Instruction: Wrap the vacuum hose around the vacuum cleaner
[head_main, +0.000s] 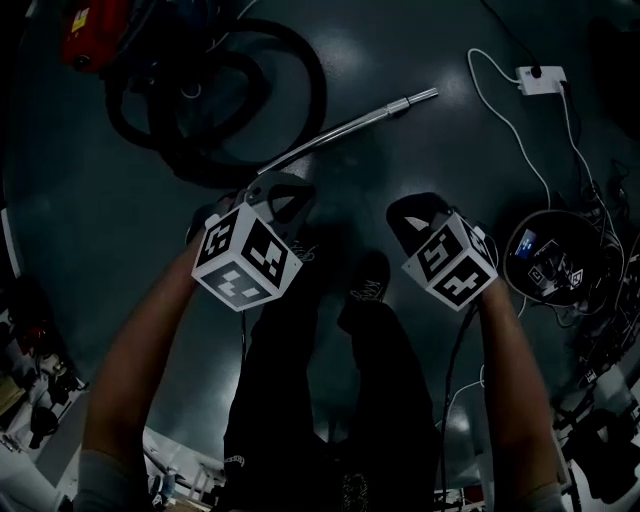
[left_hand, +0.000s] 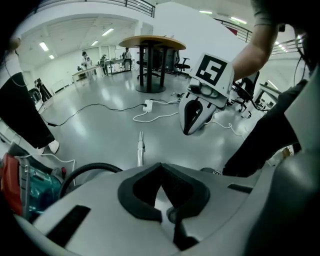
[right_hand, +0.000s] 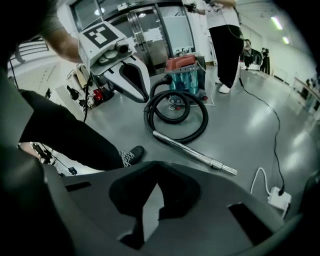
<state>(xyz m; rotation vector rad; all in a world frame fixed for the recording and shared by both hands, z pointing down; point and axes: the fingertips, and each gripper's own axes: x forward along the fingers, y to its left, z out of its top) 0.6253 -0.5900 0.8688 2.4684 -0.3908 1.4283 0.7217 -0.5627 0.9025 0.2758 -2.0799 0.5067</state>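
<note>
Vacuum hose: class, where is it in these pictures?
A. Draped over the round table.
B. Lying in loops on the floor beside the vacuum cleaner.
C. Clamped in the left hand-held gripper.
B: the vacuum hose lies in black loops on the floor right beside the vacuum cleaner, and nothing holds it.

floor (left_hand: 100, 125): glossy grey | round table (left_hand: 151, 45) | ceiling strip lights (left_hand: 107, 32) | glass doors (right_hand: 150, 30)

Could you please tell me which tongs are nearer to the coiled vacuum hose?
Left. The left tongs sit just below the hose coil in the head view, by the metal tube's lower end. The right tongs are farther right, clear of the coil. Both are shut and empty.
</note>
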